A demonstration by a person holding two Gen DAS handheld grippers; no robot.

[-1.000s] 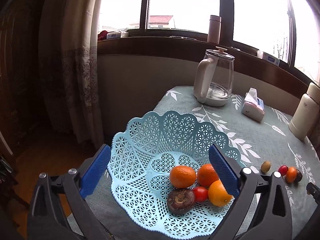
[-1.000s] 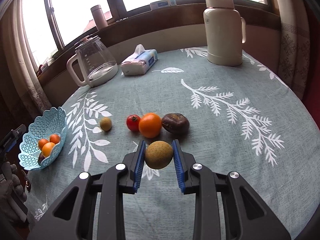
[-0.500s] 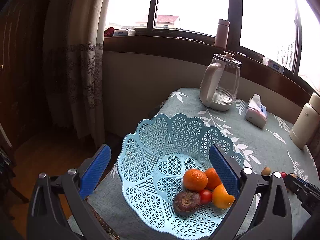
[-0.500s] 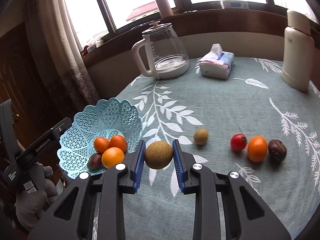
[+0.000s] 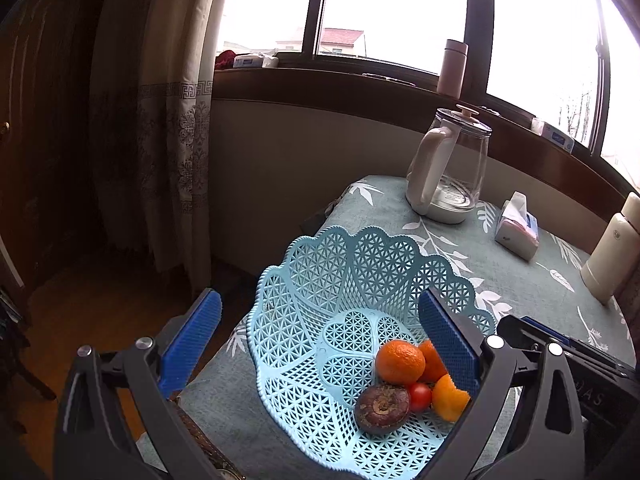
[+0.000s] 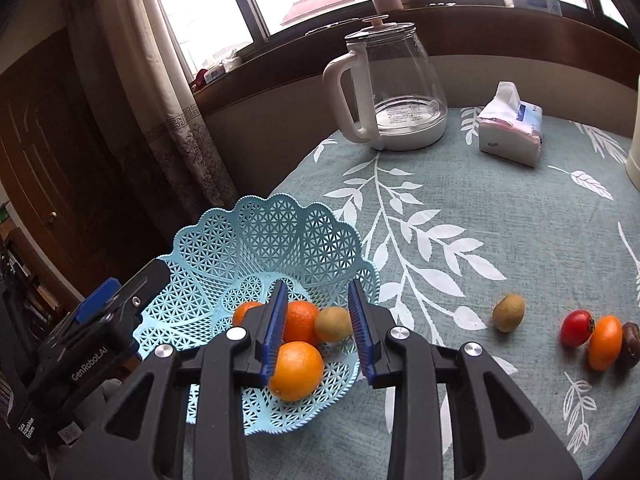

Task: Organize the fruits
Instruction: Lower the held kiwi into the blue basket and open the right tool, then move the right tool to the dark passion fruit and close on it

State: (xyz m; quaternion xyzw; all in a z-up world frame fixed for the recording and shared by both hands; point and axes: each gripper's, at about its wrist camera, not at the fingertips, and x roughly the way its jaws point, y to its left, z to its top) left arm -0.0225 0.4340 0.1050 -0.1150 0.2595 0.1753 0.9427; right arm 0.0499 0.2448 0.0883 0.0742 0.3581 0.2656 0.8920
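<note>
Right gripper [image 6: 316, 320]: jaws apart, hanging over the blue lattice basket [image 6: 224, 240] at lower left of its frame. A greenish-brown fruit [image 6: 333, 323] sits between the blue pads, touching neither, resting against an orange [image 6: 301, 320] in the basket. A larger orange [image 6: 295, 370] lies nearer the camera.

Left gripper [image 5: 320, 332]: jaws wide apart, empty, at the basket's edge at lower centre. In that view the basket also holds a dark brown fruit [image 5: 382, 409] and a small tomato [image 5: 420, 396].

Lower right, on the leaf-print tablecloth [image 6: 500, 208]: another greenish-brown fruit [image 6: 508, 313] alone, then a tomato [image 6: 576, 327], orange [image 6: 605, 342] and dark fruit [image 6: 630, 344] bunched together. Glass kettle [image 6: 394, 88] and tissue pack [image 6: 510, 132] at top.
</note>
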